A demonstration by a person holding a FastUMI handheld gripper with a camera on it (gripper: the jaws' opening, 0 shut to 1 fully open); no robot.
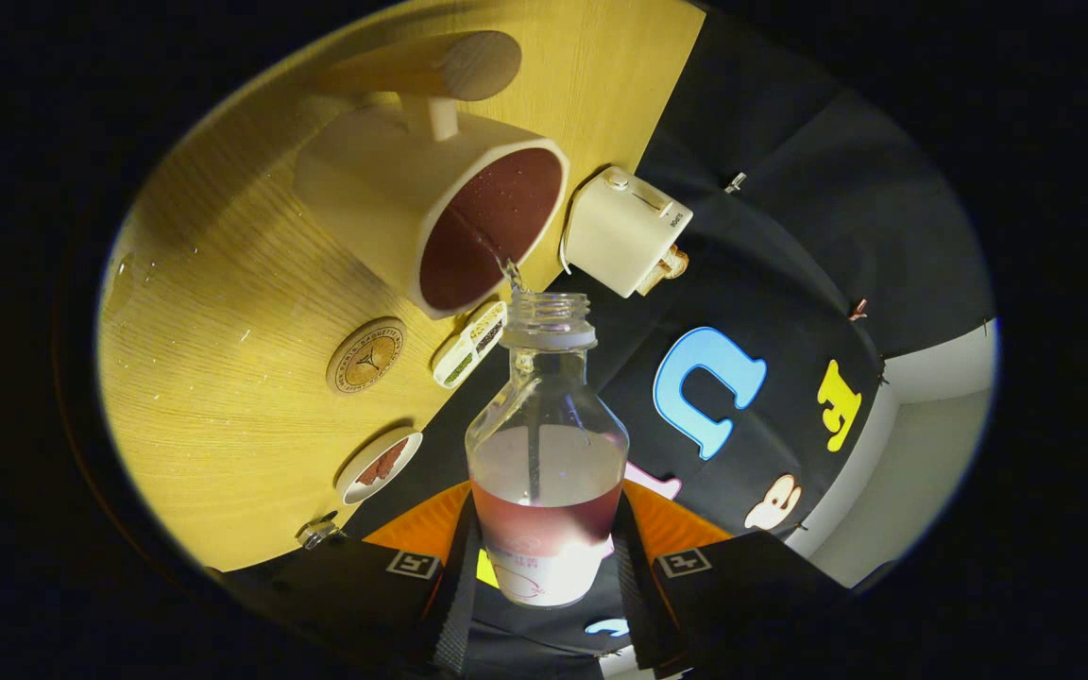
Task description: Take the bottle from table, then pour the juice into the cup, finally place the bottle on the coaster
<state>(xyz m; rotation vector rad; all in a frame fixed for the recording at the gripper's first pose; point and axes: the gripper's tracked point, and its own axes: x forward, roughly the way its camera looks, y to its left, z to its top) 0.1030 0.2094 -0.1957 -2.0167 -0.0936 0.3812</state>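
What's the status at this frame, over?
Gripper shut on bottle, tilted, juice streaming from its mouth into cup. Cup holds juice already. Coaster bare beside cup. Nothing in the way.

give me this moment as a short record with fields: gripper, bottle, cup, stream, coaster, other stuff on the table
gripper: gripper shut on the clear plastic bottle, a finger on each side of its lower body
bottle: uncapped, tipped toward the cup, part full of reddish juice
cup: cream mug on the wooden table, holding dark red juice
stream: thin stream from the bottle mouth over the mug rim
coaster: round cork coaster, bare, beside the mug
other: white boxy appliance, small white dish
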